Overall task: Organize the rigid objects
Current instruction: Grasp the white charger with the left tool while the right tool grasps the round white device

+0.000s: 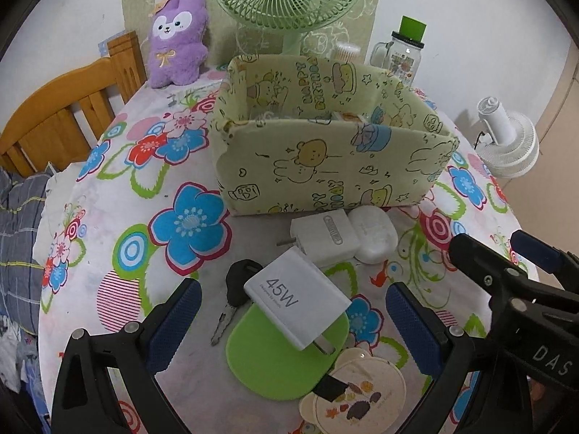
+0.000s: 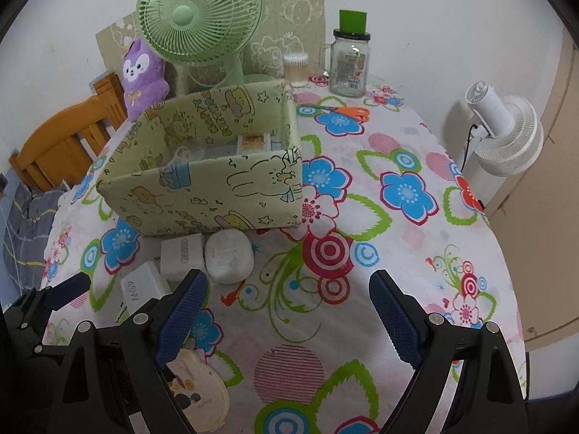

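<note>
A pale green cartoon-print box (image 1: 325,159) stands on the flowered table; it also shows in the right wrist view (image 2: 202,195), with a few items inside. In front of it lie a white plug adapter (image 1: 324,240), a white earbud case (image 1: 374,233), a white 45W charger (image 1: 295,303), a black-headed key (image 1: 235,289), a green flat disc (image 1: 278,361) and a cream illustrated card (image 1: 358,394). My left gripper (image 1: 293,320) is open, its fingers either side of the 45W charger. My right gripper (image 2: 286,320) is open and empty over bare cloth, right of the earbud case (image 2: 228,253).
A green fan (image 2: 197,11), a purple plush (image 2: 143,76), a glass jar with green lid (image 2: 349,61), a cotton-swab tub (image 2: 296,68) and orange scissors (image 2: 343,111) are at the back. A white fan (image 2: 503,133) stands off the right edge. A wooden chair (image 1: 61,115) is left.
</note>
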Demonstrator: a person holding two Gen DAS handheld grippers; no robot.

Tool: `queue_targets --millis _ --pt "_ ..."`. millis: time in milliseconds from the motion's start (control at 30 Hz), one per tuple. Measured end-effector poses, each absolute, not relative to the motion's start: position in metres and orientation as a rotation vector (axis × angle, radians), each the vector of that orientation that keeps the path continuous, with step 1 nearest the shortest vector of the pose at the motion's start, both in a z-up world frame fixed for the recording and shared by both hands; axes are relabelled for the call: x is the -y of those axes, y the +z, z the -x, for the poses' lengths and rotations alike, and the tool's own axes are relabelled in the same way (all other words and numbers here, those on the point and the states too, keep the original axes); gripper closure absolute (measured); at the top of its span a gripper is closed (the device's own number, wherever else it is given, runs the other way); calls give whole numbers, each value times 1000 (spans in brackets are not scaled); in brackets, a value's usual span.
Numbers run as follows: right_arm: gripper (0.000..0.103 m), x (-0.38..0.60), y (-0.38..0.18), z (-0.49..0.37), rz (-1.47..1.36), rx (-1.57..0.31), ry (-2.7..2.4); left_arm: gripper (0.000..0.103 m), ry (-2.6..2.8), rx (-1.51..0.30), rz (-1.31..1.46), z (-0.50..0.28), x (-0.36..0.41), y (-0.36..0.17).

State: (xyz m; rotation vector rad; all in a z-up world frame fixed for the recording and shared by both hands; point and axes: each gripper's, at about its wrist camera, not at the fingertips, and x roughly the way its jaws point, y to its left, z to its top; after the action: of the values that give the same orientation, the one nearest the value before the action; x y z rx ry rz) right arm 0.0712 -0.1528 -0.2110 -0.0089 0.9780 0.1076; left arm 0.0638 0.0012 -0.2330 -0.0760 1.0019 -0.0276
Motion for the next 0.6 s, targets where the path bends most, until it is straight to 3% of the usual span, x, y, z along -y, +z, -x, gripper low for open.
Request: queue_targets --millis 400,600 --pt "10 148 -232 -84 13 -1025 125 1 -6 -1018 73 -73 0 -250" --pt "10 148 -238 -89 18 -1041 127 13 -4 -1024 68 -77 2 -254"
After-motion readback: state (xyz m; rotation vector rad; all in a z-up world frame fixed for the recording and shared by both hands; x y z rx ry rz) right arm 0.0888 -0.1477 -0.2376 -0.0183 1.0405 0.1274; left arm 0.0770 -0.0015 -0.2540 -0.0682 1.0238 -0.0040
